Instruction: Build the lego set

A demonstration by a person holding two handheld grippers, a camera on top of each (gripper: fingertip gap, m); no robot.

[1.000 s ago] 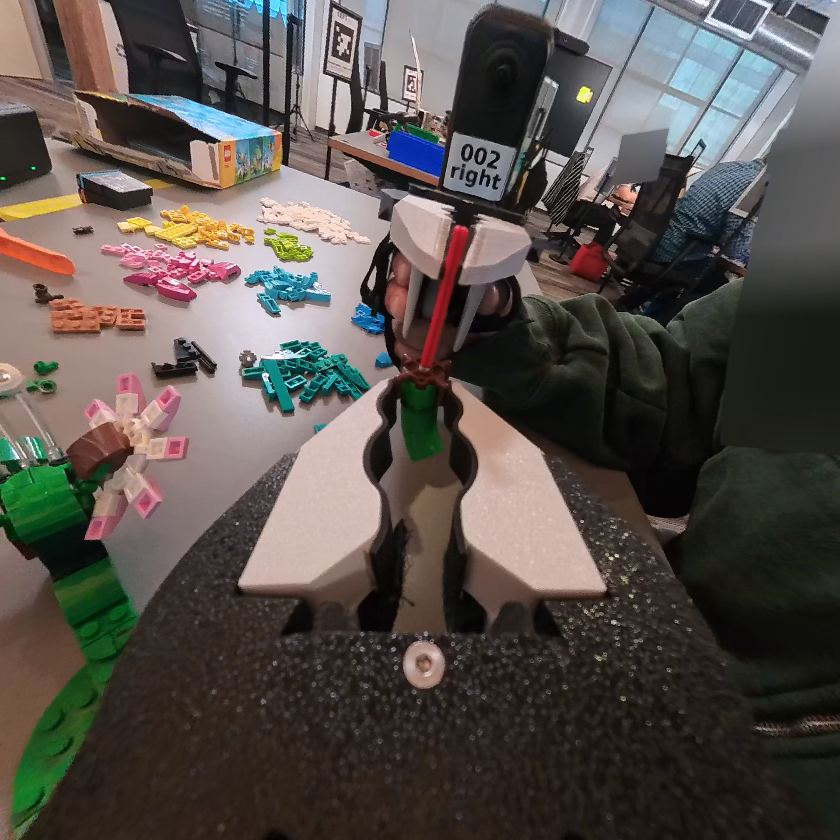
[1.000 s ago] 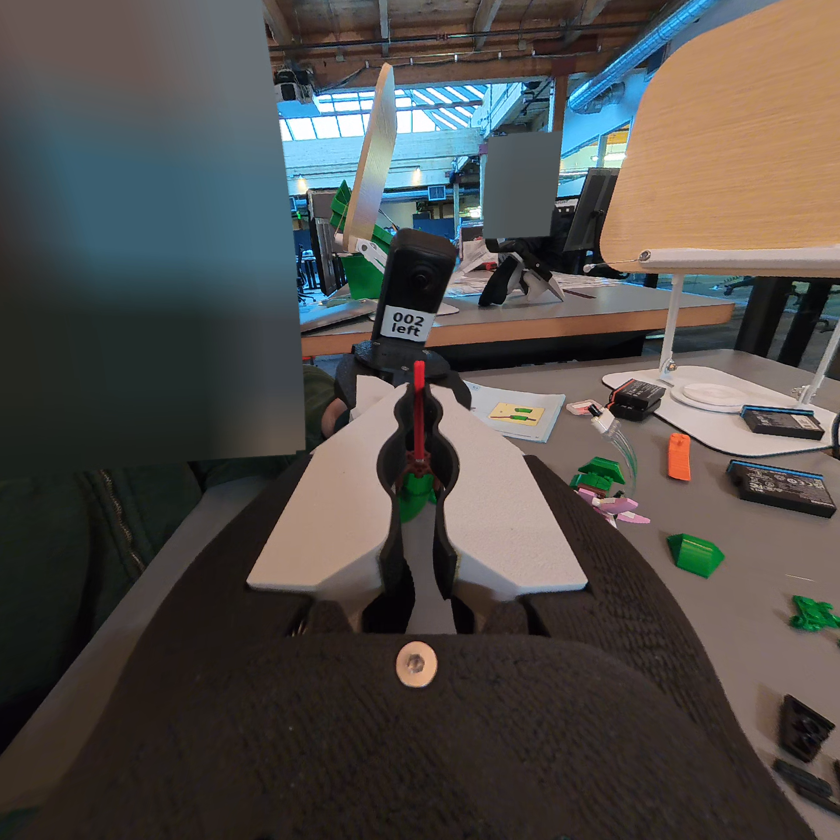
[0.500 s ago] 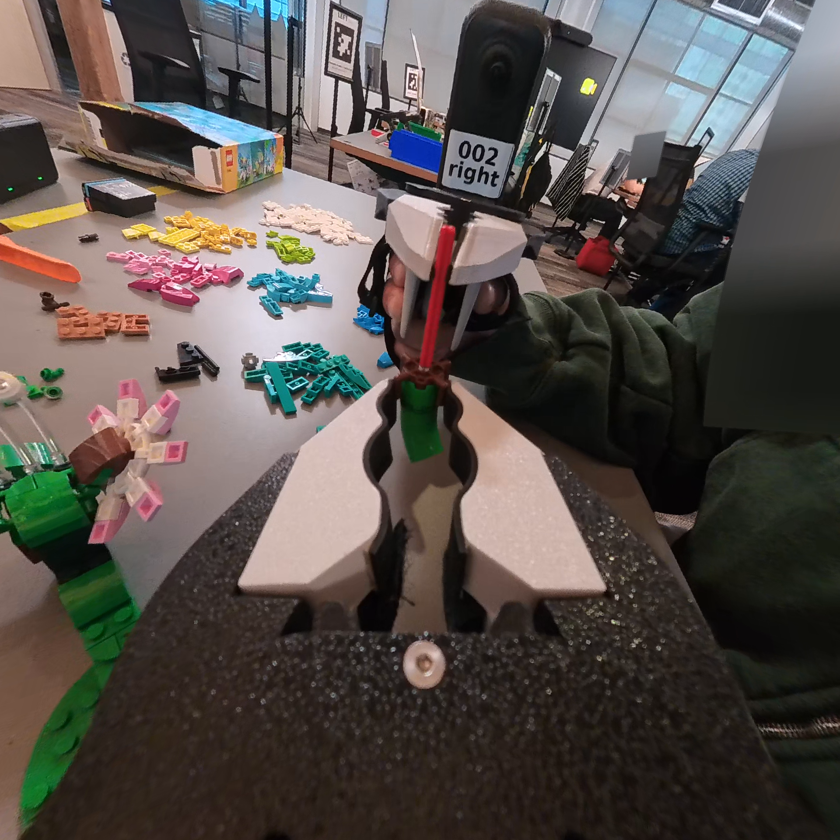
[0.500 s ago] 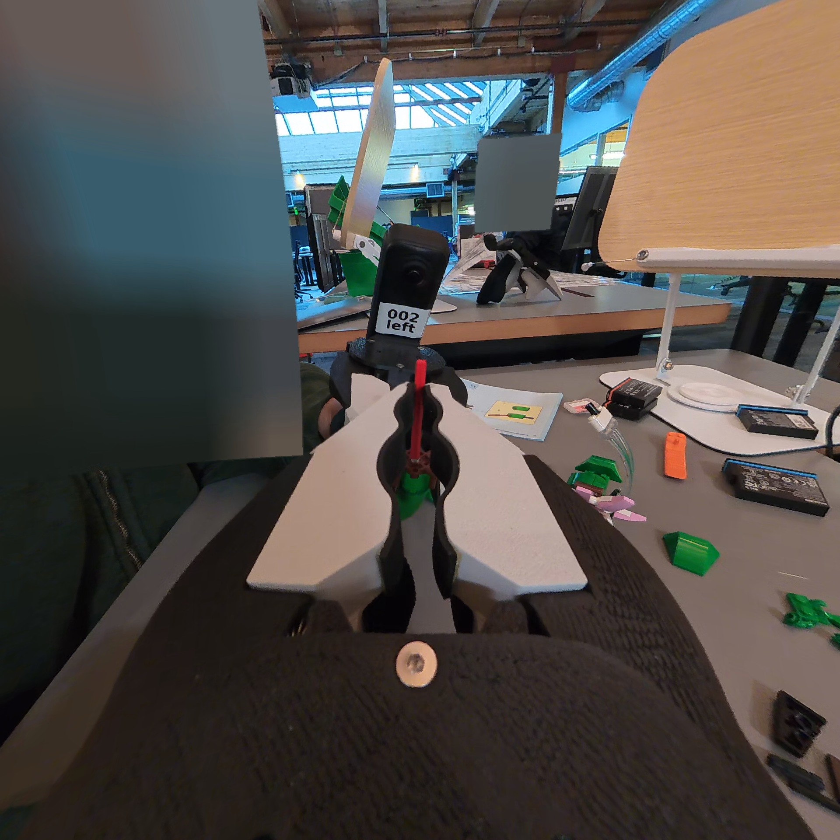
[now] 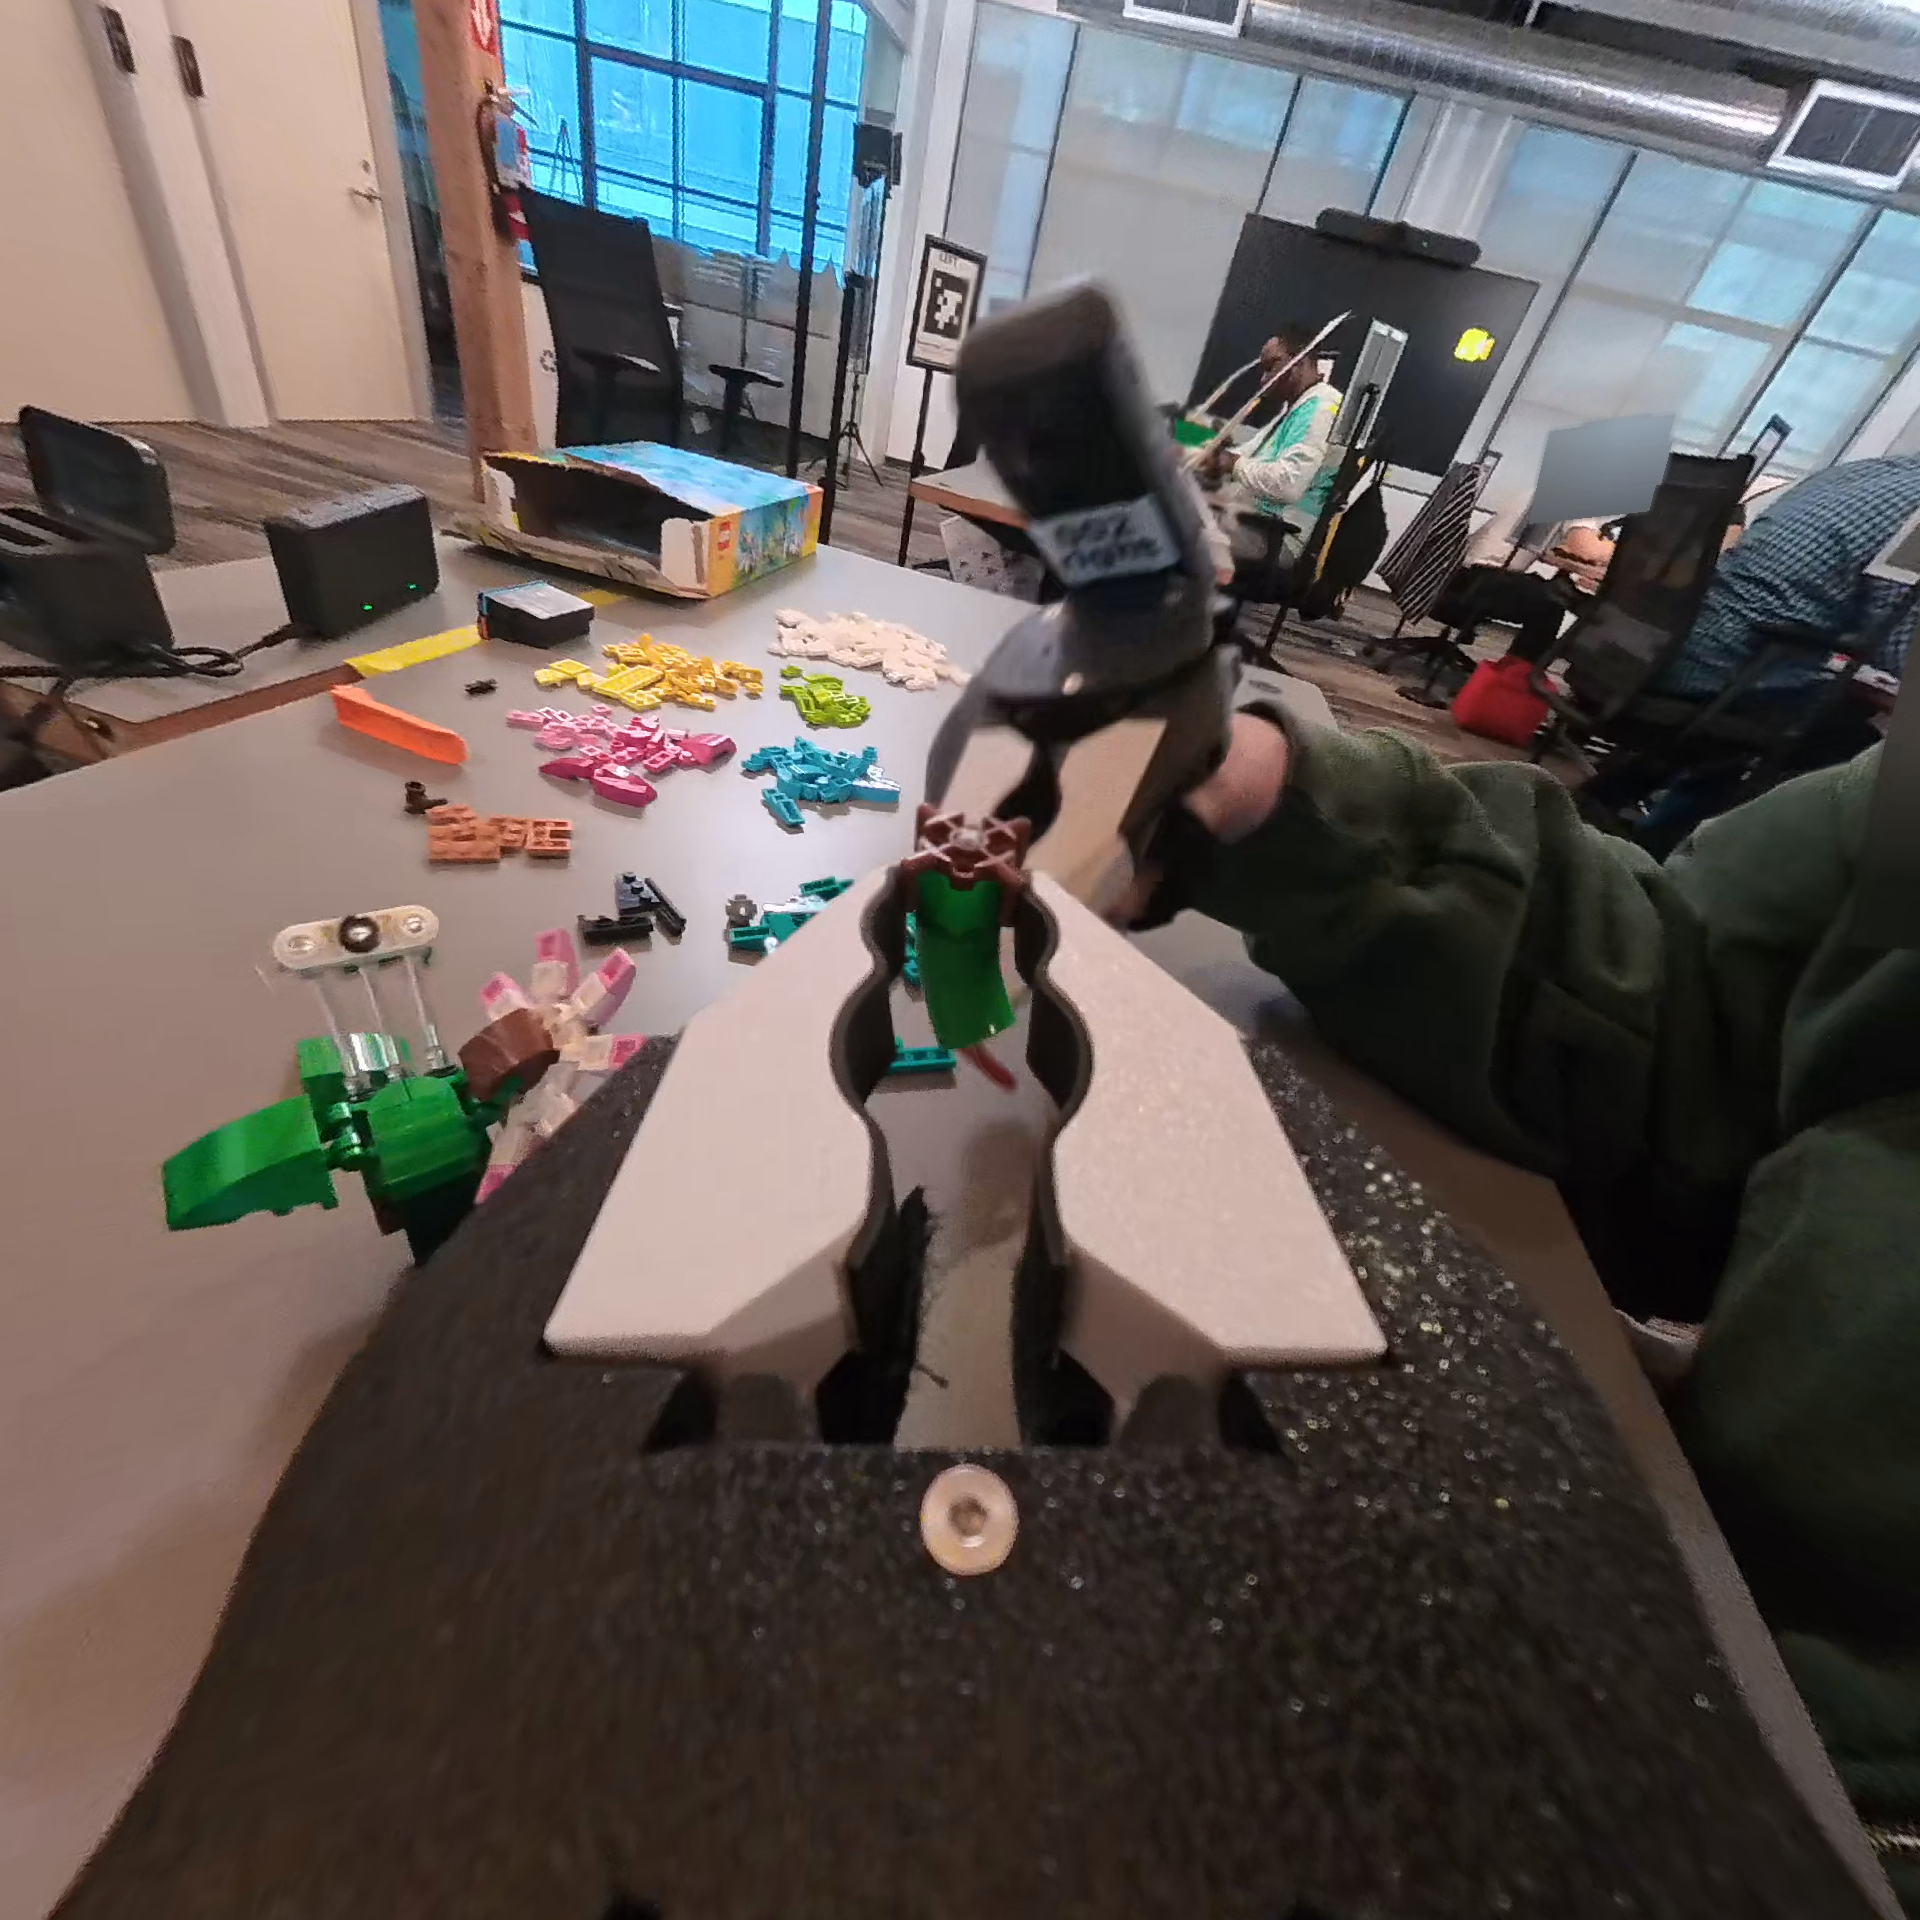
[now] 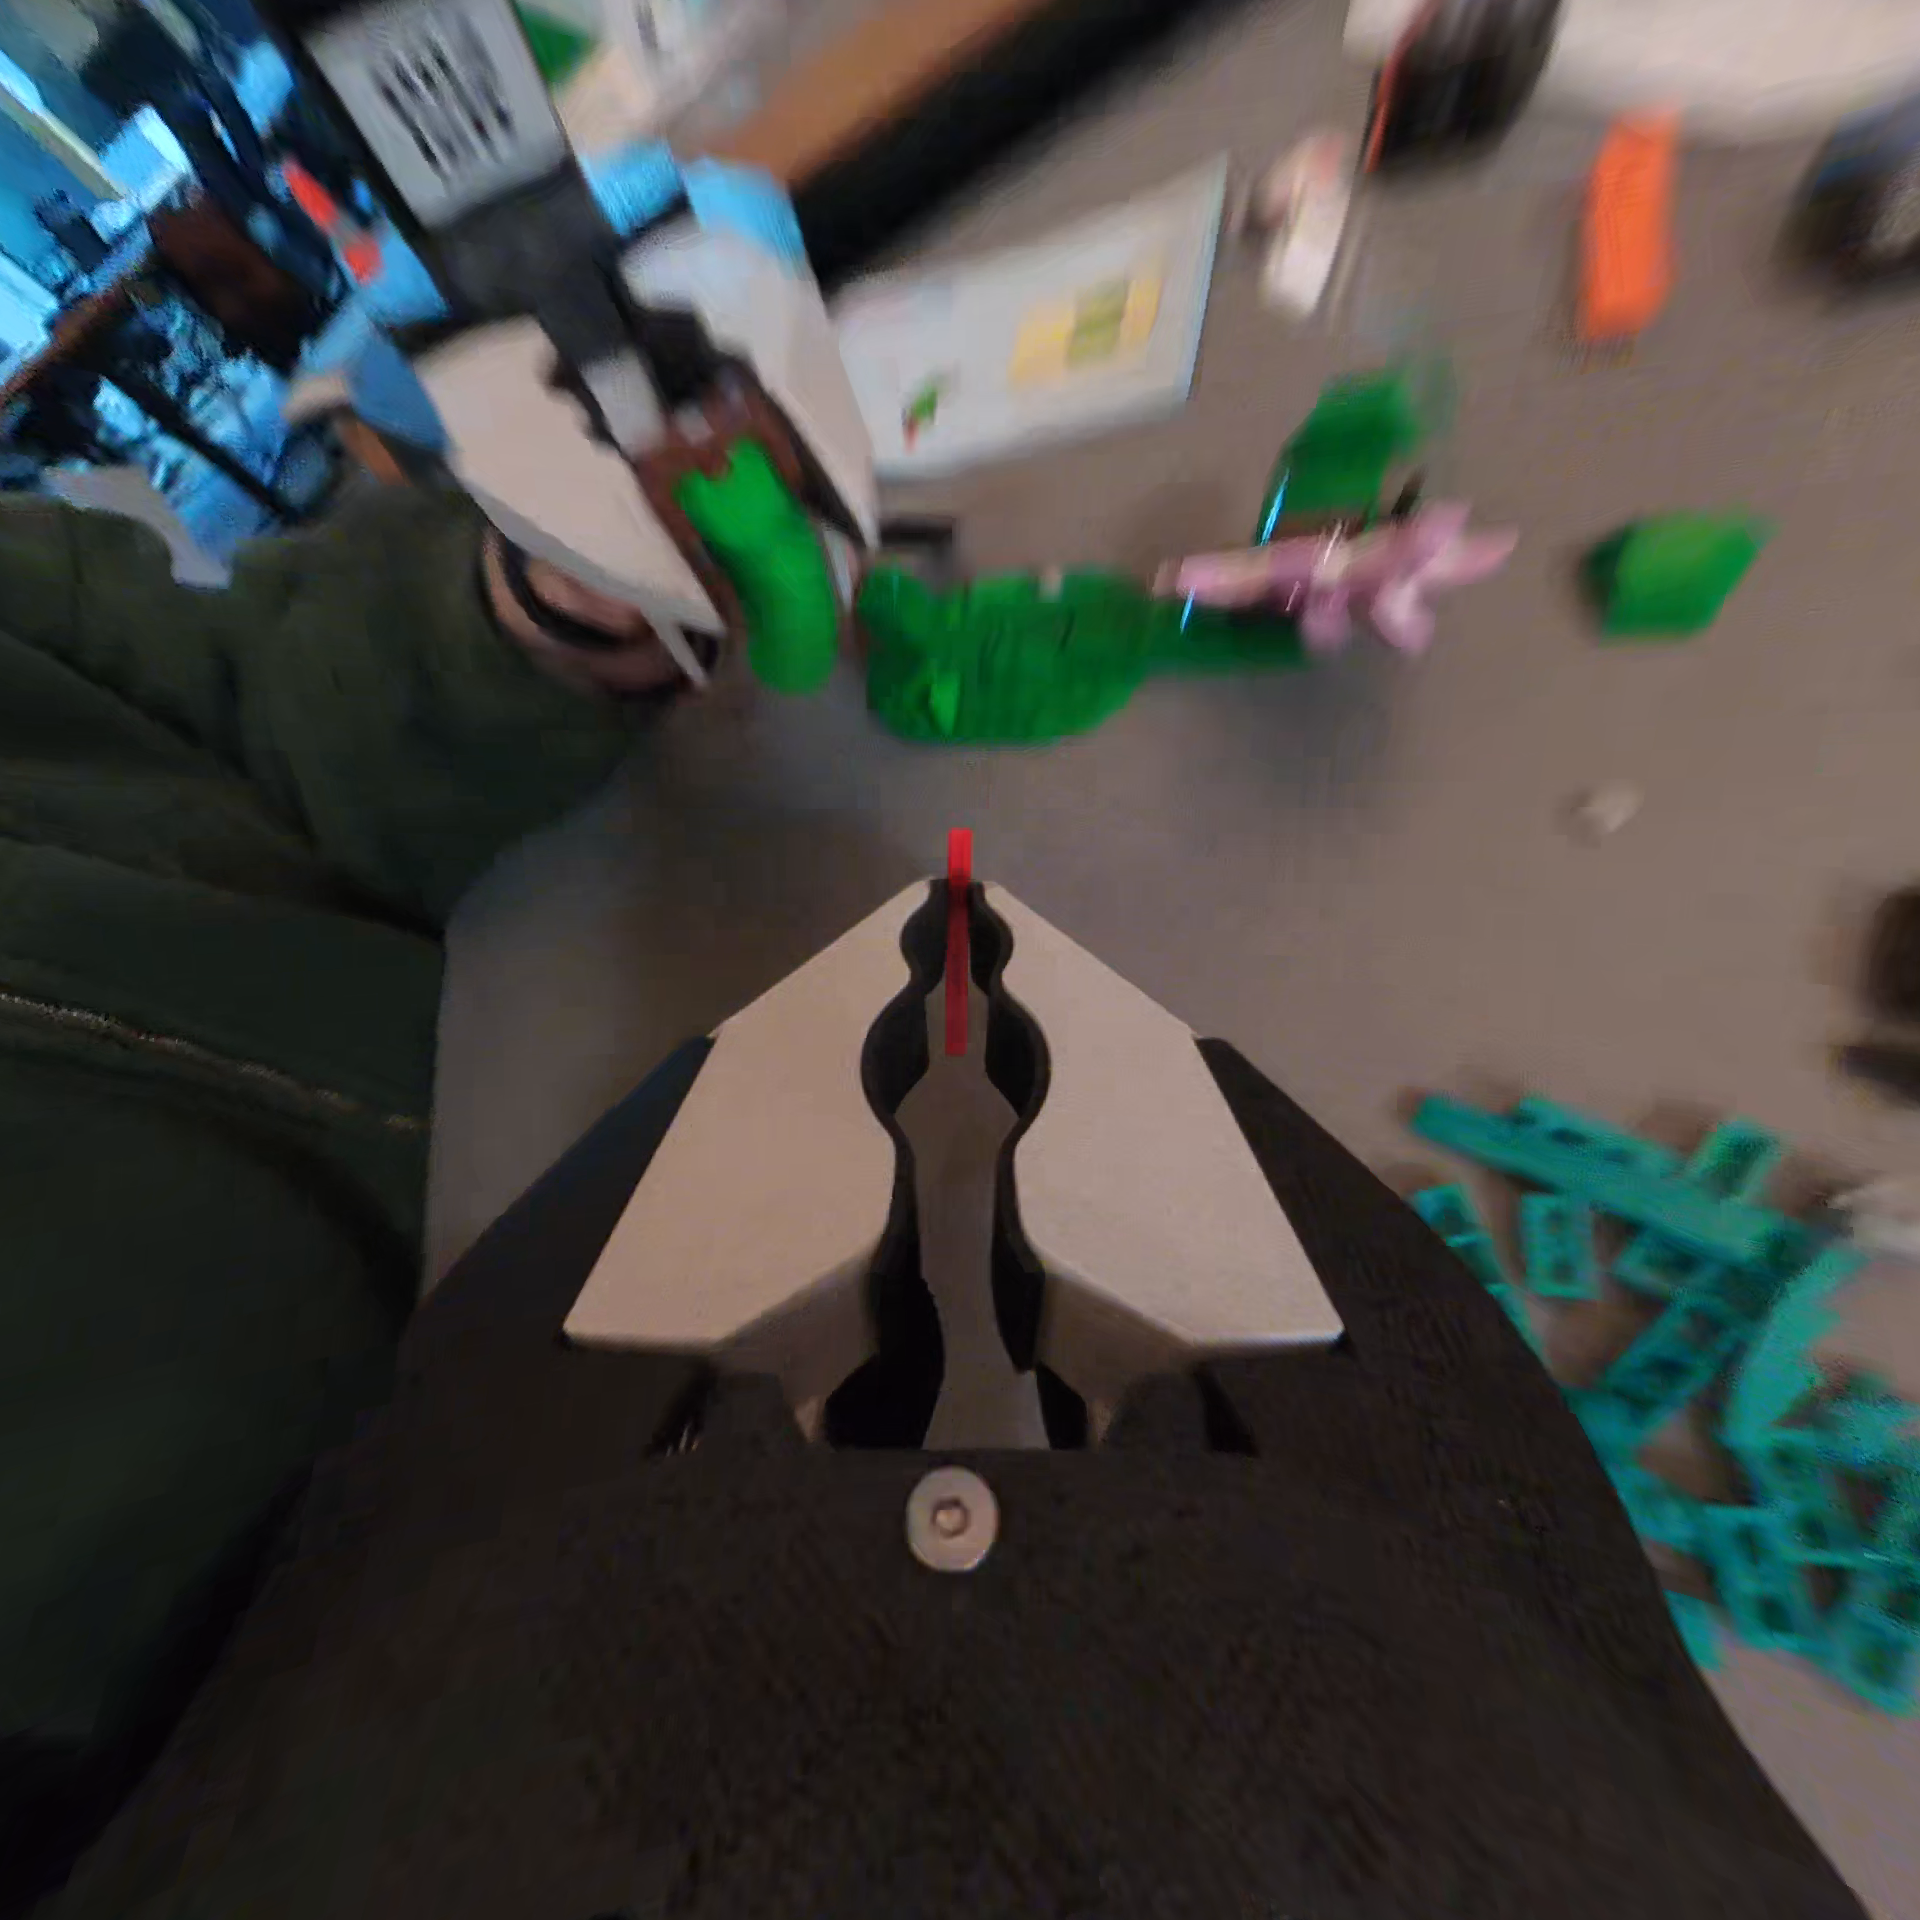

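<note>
At left gripper (image 5: pixel 961 894) tips: closed on green stem (image 5: pixel 961 971), brown star piece (image 5: pixel 971 840) capping its top, stem hanging down between the fingers. Held above grey table (image 5: pixel 208 831), tilted slightly. Same gripper seen blurred upper left in right wrist view, stem (image 6: pixel 769 582) curving down out of it.

At right gripper (image 6: pixel 956 883): pinching thin red rod (image 6: pixel 956 956), tip poking just past the fingertips, rest lying back along the gap. Well apart from the stem. Pointed down at bare table (image 6: pixel 1299 831). In left wrist view, up behind the stem, blurred, held by hand (image 5: pixel 1236 769) in green sleeve (image 5: pixel 1507 935).

Left of left gripper: partial build (image 5: pixel 395 1101) on table, with green leaf, clear posts, brown and pink flower. Same build (image 6: pixel 1039 644) smeared in right view, close beside the stem.

Farther back in left view: sorted piles, teal (image 5: pixel 821 774), pink (image 5: pixel 623 743), yellow (image 5: pixel 644 675), white (image 5: pixel 862 644), lime (image 5: pixel 826 691), brown plates (image 5: pixel 499 836). Orange separator (image 5: pixel 400 712) left of the piles. Open box (image 5: pixel 644 520) at far edge.

Lower right in right view: teal pieces (image 6: pixel 1714 1351), blurred.
</note>
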